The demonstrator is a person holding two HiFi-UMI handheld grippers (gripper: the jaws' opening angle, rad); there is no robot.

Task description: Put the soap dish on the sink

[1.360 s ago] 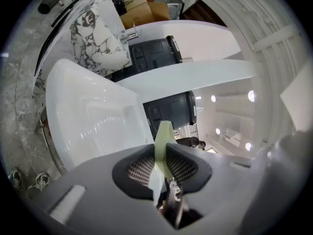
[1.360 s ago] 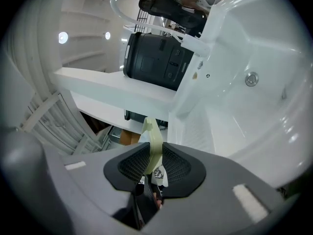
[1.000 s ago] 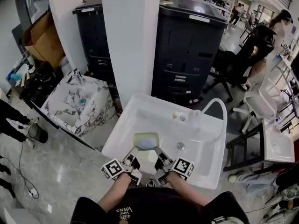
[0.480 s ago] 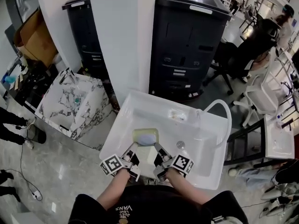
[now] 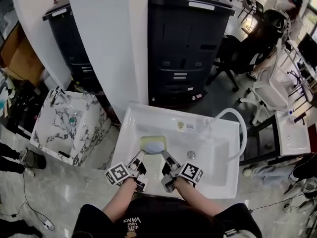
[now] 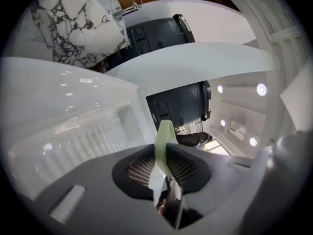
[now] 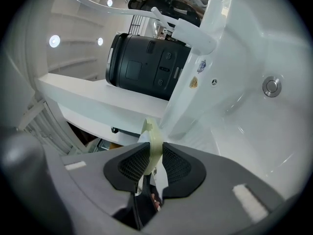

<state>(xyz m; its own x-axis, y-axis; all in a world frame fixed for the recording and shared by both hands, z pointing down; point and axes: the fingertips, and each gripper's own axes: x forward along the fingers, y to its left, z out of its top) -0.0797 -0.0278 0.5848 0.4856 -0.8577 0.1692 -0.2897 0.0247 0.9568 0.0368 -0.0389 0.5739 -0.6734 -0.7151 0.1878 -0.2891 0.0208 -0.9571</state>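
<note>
A pale green soap dish [image 5: 152,144] with a bluish soap in it hangs over the white sink [image 5: 218,182], above the ribbed left part of the basin. My left gripper [image 5: 141,154] is shut on the dish's near left rim. My right gripper [image 5: 164,155] is shut on its near right rim. In the left gripper view the dish's green edge [image 6: 163,143] stands pinched between the black pads. The right gripper view shows the same edge [image 7: 152,146] clamped between its pads, with the white faucet [image 7: 183,31] and the drain [image 7: 271,85] beyond.
A black cabinet [image 5: 185,48] stands behind the sink, beside a white pillar [image 5: 106,43]. A marbled sink [image 5: 69,125] sits to the left on the floor. A white hose [image 5: 237,120] loops at the sink's right edge. Chairs and a white table [image 5: 292,133] are at the right.
Both grippers have carried the soap dish further over the basin and a little lower. The head view has shifted, so the sink sits more centred.
</note>
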